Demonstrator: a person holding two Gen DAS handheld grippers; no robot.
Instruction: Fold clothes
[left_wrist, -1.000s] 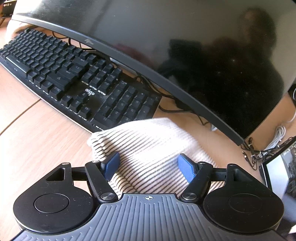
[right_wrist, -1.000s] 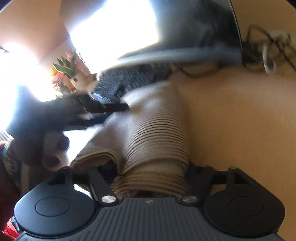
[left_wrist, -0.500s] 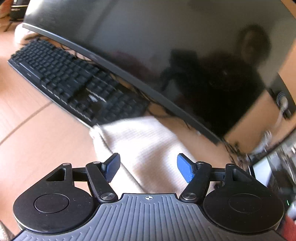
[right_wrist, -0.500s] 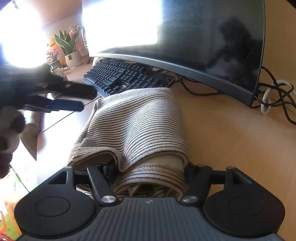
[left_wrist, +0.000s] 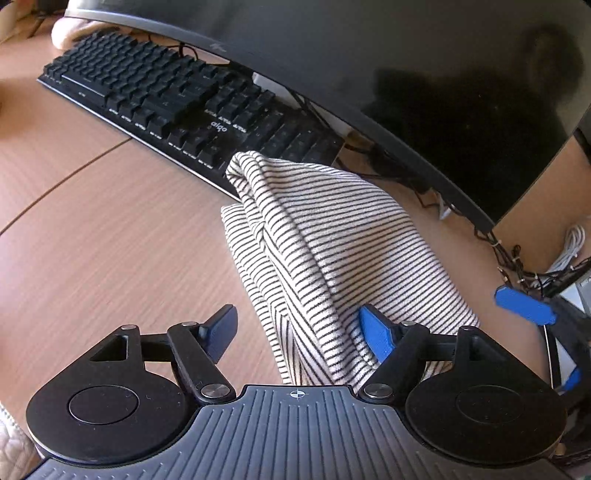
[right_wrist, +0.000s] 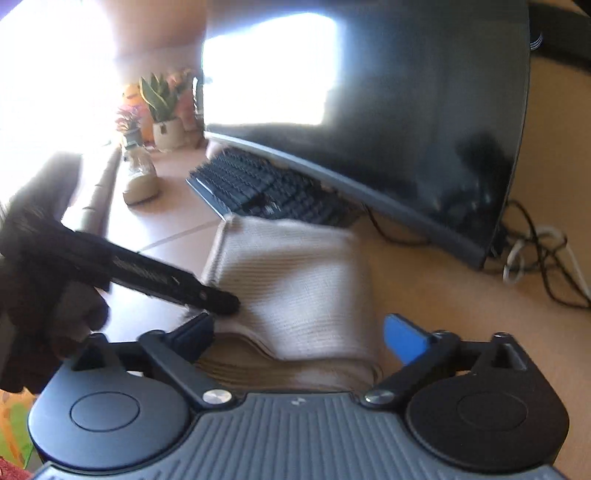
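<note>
Left gripper (left_wrist: 297, 330): jaws spread, holding nothing.
Right gripper (right_wrist: 299, 334): jaws apart too, nothing pinched.
Striped garment (left_wrist: 332, 243): folded bundle on the desk (left_wrist: 110, 236), its near end between both grippers' fingers, far end touching the keyboard (left_wrist: 184, 99).
Progress: looks folded and set down; perhaps a tidy-up remains.

Ribbed striped knit cloth (left_wrist: 332, 240), matt woodgrain desk (left_wrist: 110, 240), glossy monitor (left_wrist: 406, 55)

Sunlit, fisheye-warped; right view blurred, glare upper-left.
</note>
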